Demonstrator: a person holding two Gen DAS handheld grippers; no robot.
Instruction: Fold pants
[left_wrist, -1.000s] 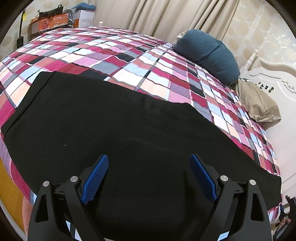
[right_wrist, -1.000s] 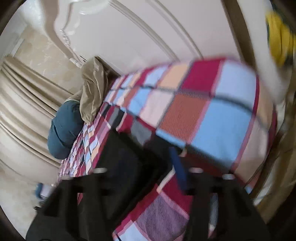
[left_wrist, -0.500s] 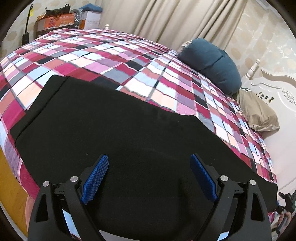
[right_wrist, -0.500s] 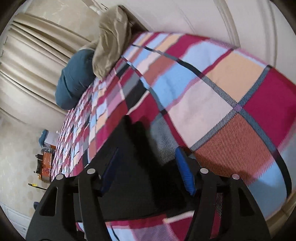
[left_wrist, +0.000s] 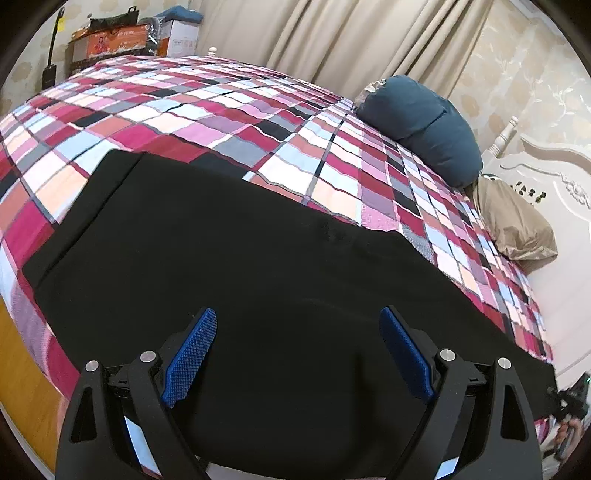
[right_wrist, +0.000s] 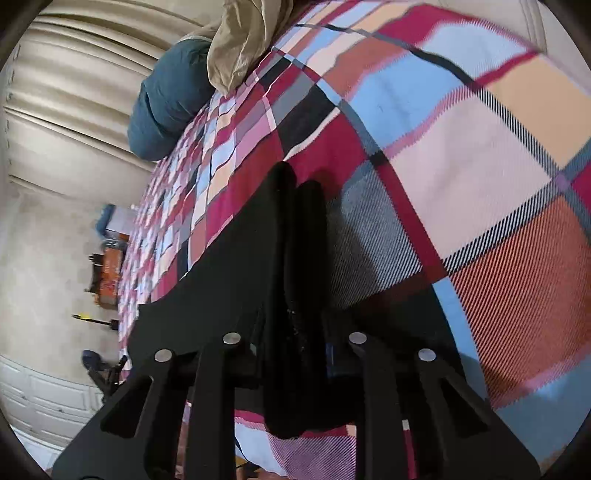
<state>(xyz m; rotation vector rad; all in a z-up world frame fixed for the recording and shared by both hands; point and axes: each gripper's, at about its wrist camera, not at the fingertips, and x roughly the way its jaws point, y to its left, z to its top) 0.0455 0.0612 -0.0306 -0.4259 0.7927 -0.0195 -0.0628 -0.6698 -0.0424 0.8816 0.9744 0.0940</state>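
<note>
Flat across bed's (left_wrist: 303, 122) near edge: black pants (left_wrist: 236, 266). L gripper (left_wrist: 299, 354) spread wide above them, empty. R gripper (right_wrist: 293, 332) closing, apparently pinching pants end at bed corner.

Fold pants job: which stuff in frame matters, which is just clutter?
In play:
- black pants, spread flat on the plaid bedspread
- right gripper, closing on a bunched end of the pants
- left gripper, open above the pants

Lying about:
- blue pillow
- tan pillow
- boxes
- curtains

home bedroom, plaid-covered bed (left_wrist: 258, 110), pillows (left_wrist: 424, 125), curtains (left_wrist: 332, 37)
</note>
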